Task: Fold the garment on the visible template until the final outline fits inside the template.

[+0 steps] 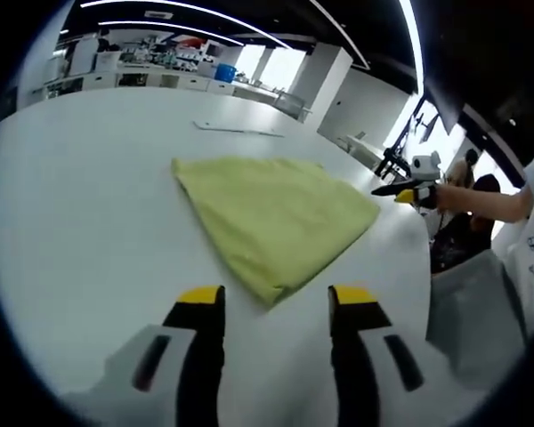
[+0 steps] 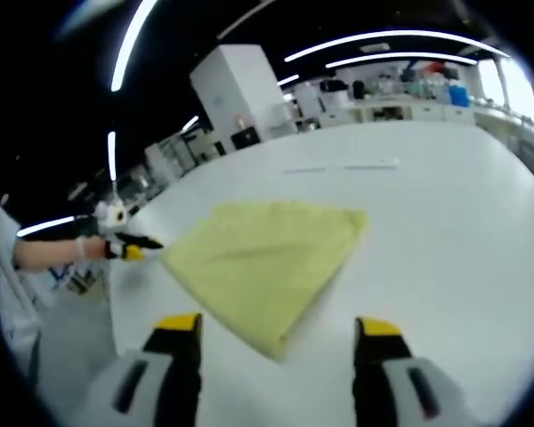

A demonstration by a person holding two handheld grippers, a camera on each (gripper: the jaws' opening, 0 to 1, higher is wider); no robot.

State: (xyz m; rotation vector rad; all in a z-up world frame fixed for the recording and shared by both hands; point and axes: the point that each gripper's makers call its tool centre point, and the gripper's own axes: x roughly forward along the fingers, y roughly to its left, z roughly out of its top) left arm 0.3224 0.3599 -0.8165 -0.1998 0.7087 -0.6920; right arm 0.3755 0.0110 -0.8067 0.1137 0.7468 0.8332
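- In the left gripper view, the left gripper [image 1: 276, 298] rises from the bottom edge, its two black jaws with yellow tips spread apart and holding nothing, hovering above the table.
- In the right gripper view, the right gripper [image 2: 279, 327] stands the same way at the bottom, jaws wide and released, one each side of the near corner of the cloth.
- The other gripper shows at the right of the left gripper view, held out on a person's forearm [image 1: 481, 203] near the cloth's right corner.
- The garment [image 1: 271, 218] lies flat at the centre of the frame on the white table [image 1: 80, 205], folded into a roughly four-cornered shape, clear of both grippers.
- A thin pale line [image 1: 238, 130] marks the table beyond it.
- The cloth is yellow-green, soft, matte; the table smooth and faintly glossy.
- Behind are white counters, a white cabinet [image 2: 240, 89], bright windows and long ceiling light strips.
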